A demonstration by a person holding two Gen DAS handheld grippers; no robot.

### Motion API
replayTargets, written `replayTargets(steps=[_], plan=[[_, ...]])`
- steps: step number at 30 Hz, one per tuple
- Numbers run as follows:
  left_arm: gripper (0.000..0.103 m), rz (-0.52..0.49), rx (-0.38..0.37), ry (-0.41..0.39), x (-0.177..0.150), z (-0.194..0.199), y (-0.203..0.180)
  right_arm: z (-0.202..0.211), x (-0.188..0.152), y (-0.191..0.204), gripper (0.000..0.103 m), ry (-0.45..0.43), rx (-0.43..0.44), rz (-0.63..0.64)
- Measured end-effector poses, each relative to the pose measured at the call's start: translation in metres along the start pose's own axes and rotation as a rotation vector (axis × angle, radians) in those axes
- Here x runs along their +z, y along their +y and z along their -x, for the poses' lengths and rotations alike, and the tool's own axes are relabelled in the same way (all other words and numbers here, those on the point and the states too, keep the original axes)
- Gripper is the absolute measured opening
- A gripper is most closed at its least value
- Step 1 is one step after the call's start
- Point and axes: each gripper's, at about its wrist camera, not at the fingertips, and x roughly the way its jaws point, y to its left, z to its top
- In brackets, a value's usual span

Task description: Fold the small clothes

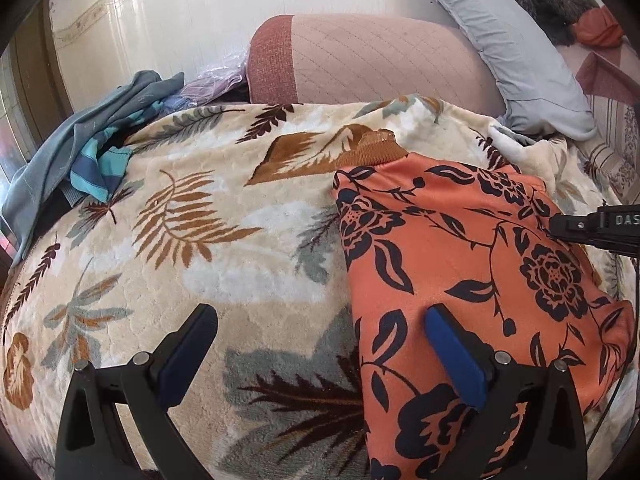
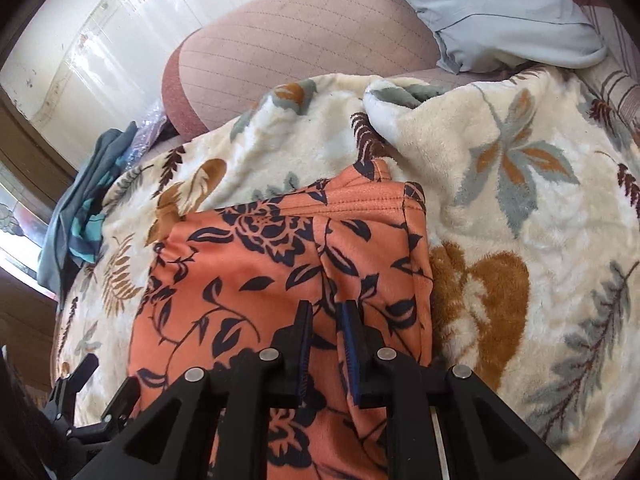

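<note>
Orange floral garment [image 1: 460,264] lies part-folded on the leaf-print fleece blanket [image 1: 192,248], between your two grippers.

The cloth already sits doubled into a compact block, its stitched hem [image 2: 352,202] on the far side and its left edge straight, so at least one fold looks done and a last fold and smoothing seem to remain. Your right gripper [image 2: 325,316] hangs over the near right part with its fingers nearly together; whether they pinch a ridge of cloth you cannot tell. Your left gripper [image 1: 320,320] has its fingers wide apart, straddling the garment's left edge, gripping nothing. Bare blanket gives you room left and right; the heap of blue clothes [image 1: 80,160] lies well apart, the grey pillow [image 1: 512,48] beyond.
</note>
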Motion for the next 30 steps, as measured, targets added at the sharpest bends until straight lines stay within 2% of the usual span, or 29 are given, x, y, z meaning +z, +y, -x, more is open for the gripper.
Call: replayTargets(steps=[5, 11, 18, 30], plan=[[0.103, 0.003, 0.002, 0.000, -0.001, 0.000, 0.000, 0.010, -0.007, 0.002, 0.018, -0.025, 0.017, 0.009], [0.103, 0.005, -0.010, 0.008, -0.001, -0.003, 0.001, -0.014, -0.012, 0.002, 0.018, 0.050, 0.012, -0.015], [0.103, 0.011, -0.014, 0.010, -0.001, -0.006, 0.000, -0.018, -0.015, 0.011, 0.018, 0.027, -0.028, 0.044], [0.103, 0.019, -0.017, 0.013, -0.002, -0.007, 0.000, -0.017, -0.015, 0.005, 0.018, 0.023, 0.009, 0.017]])
